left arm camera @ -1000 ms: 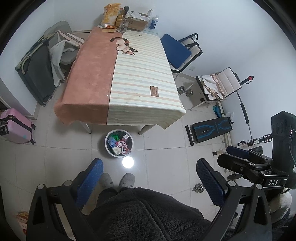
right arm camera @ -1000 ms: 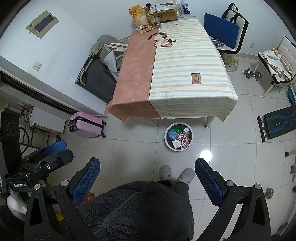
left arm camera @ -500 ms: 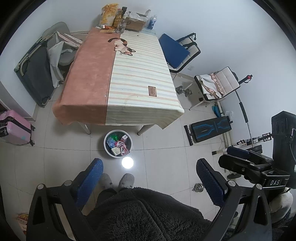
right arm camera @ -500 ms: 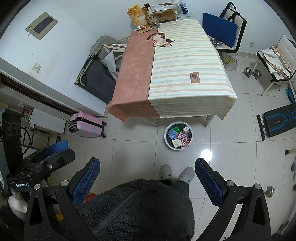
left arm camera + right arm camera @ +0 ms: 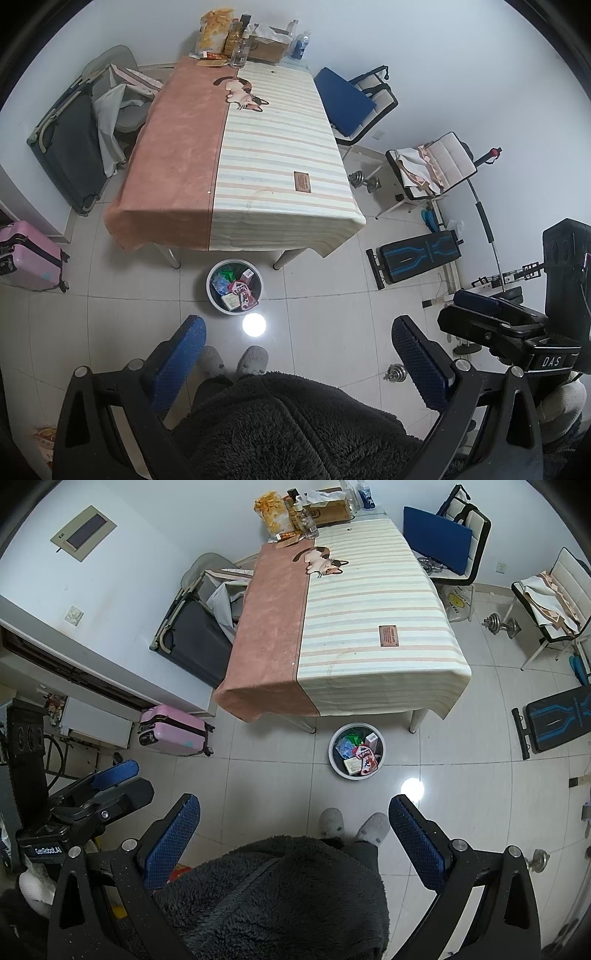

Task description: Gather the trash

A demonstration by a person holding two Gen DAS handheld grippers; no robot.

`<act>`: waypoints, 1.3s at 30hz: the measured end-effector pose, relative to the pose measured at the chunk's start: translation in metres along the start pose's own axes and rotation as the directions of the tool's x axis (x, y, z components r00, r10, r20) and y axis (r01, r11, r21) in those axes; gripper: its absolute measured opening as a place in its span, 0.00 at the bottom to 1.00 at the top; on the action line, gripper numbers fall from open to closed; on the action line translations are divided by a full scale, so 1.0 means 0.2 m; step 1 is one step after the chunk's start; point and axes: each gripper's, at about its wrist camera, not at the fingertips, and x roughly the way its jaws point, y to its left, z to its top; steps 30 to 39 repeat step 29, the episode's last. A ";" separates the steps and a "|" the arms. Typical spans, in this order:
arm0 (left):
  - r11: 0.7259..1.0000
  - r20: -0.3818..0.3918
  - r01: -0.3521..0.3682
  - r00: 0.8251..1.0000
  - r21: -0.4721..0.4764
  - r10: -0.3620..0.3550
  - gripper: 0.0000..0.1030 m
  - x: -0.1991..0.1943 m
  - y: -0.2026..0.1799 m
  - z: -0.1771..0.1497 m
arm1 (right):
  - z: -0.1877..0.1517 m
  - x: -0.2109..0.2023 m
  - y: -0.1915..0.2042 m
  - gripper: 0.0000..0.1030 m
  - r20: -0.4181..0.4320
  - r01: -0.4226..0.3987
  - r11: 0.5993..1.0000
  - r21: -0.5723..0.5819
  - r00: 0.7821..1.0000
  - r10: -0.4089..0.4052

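We take the bin (image 5: 234, 287) as our landmark: a round, pale, shallow tub on the glossy tiled floor, just in front of the table's near edge and between its two near legs. It holds crumpled packets and small cartons, soft film and stiff card in green, blue, red and white; this trash (image 5: 236, 290) fills most of it.

Left of the bin, well apart, stands a hard-shelled pink suitcase (image 5: 26, 256). Nearer us than the bin, our left gripper (image 5: 299, 354) hangs high above the floor with its jaws spread wide and nothing between the blue textured pads. The bin lies ahead of it and a little to its left, below.

Beyond the bin, the table (image 5: 240, 155) runs lengthwise away from us under a cloth, matte pink on the left, striped on the right. At its far end sits a cluster of bags, bottles and a cardboard box (image 5: 267, 46); whether any of that is trash we cannot tell.

Our right gripper (image 5: 295, 830) is likewise wide open and empty, with the bin ahead and slightly to its right. Both sit about equally far from it, we judge. Right of the bin lies a padded black bench (image 5: 419, 254).
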 end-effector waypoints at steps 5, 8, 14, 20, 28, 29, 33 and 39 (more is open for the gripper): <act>1.000 0.001 0.000 1.000 0.002 0.000 1.00 0.00 0.00 0.00 | 0.00 -0.01 0.01 1.00 0.003 0.001 1.000 0.002 1.000 -0.001; 1.000 0.002 0.001 1.000 0.006 -0.001 1.00 -0.01 0.00 0.01 | -0.01 -0.02 0.02 1.00 0.004 0.003 1.000 0.000 1.000 -0.003; 1.000 0.005 0.000 1.000 0.005 0.000 1.00 -0.01 0.00 0.01 | -0.01 -0.01 0.03 1.00 0.005 0.003 1.000 0.003 1.000 -0.003; 1.000 0.005 0.002 1.000 0.010 -0.002 1.00 -0.03 0.00 0.01 | -0.02 -0.02 0.04 1.00 0.007 0.004 1.000 0.002 1.000 -0.004; 1.000 0.010 0.003 1.000 0.013 -0.003 1.00 -0.05 0.00 0.02 | -0.02 -0.03 0.04 1.00 0.005 0.002 1.000 0.000 1.000 -0.002; 1.000 0.012 0.003 1.000 0.013 -0.003 1.00 -0.05 0.00 0.03 | -0.02 -0.03 0.04 1.00 0.005 0.001 1.000 0.002 1.000 -0.001; 1.000 0.012 0.003 1.000 0.013 -0.003 1.00 -0.05 0.00 0.03 | -0.02 -0.03 0.04 1.00 0.005 0.001 1.000 0.002 1.000 -0.001; 1.000 0.012 0.003 1.000 0.013 -0.003 1.00 -0.05 0.00 0.03 | -0.02 -0.03 0.04 1.00 0.005 0.001 1.000 0.002 1.000 -0.001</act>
